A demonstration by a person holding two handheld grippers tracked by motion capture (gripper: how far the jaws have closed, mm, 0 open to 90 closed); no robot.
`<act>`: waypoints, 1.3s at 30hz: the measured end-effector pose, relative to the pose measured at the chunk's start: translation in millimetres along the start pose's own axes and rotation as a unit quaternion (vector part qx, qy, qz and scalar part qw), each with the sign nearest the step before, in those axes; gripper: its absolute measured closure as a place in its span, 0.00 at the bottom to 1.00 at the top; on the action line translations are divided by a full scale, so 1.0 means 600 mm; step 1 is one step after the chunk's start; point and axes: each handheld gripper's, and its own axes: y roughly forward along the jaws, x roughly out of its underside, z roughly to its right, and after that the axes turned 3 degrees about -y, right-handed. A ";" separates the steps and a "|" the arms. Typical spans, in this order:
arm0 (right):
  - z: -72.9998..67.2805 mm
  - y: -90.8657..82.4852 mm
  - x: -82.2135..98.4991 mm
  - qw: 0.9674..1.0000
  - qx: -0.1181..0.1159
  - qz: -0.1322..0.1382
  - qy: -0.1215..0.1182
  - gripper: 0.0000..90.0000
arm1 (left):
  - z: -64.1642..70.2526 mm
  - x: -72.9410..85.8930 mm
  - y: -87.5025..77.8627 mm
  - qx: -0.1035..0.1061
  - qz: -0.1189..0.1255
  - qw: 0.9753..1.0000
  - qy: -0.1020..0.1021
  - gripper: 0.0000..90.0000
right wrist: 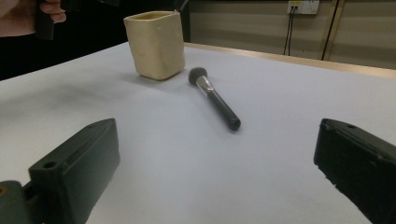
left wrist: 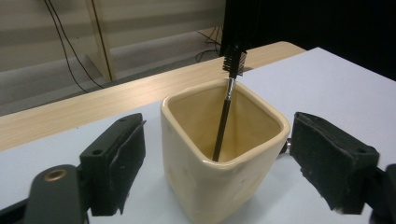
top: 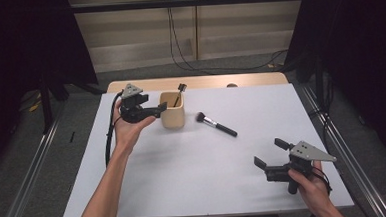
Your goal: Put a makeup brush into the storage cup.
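Left gripper (top: 162,108) held level at the cup (top: 172,110) – fingers spread, empty – right gripper (top: 268,154) likewise, resting low

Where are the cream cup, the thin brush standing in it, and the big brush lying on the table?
cream cup (top: 172,117), high view, front wall.
thin brush (left wrist: 223,123), left gripper view, black handle inside the cup.
big brush (right wrist: 219,106), right gripper view, black handle.
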 end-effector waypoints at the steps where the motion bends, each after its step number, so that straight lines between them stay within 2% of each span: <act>1: 0.000 0.000 0.000 1.000 0.000 0.000 0.000 0.00 | 0.001 0.001 -0.002 -0.001 -0.003 1.000 -0.001 0.16; 3: 0.001 0.000 0.000 1.000 0.000 0.000 0.000 0.00 | 0.004 0.003 -0.005 0.000 -0.002 1.000 -0.002 0.12; 7: 0.002 -0.001 -0.001 1.000 0.000 0.001 0.001 0.00 | 0.008 0.006 -0.014 0.010 0.003 1.000 0.010 0.06; 14: 0.003 -0.003 -0.001 1.000 0.005 0.000 0.000 0.00 | 0.014 0.014 -0.031 0.018 0.013 1.000 0.018 0.04; 18: 0.005 -0.004 0.000 1.000 0.006 -0.003 -0.003 0.00 | 0.019 0.018 -0.040 0.022 0.014 0.999 0.030 0.04; 25: 0.005 -0.008 0.001 1.000 0.009 -0.001 -0.002 0.00 | 0.028 0.024 -0.052 0.020 0.020 0.999 0.027 0.04; 27: 0.006 -0.010 0.001 1.000 0.009 -0.001 -0.005 0.00 | 0.028 0.026 -0.057 0.019 0.029 0.999 0.008 0.03; 31: 0.006 -0.011 0.001 1.000 0.013 0.000 -0.001 0.00 | 0.033 0.030 -0.070 0.017 0.033 0.999 0.009 0.03; 33: 0.007 -0.013 0.001 1.000 0.012 0.000 -0.004 0.00 | 0.035 0.036 -0.079 0.018 0.029 0.999 0.016 0.03; 35: 0.007 -0.013 0.001 1.000 0.012 0.000 -0.004 0.00 | 0.034 0.042 -0.087 0.021 0.034 0.999 0.010 0.03; 39: 0.006 -0.014 0.001 1.000 0.010 -0.001 -0.001 0.00 | 0.033 0.059 -0.103 0.011 0.033 0.999 0.015 0.04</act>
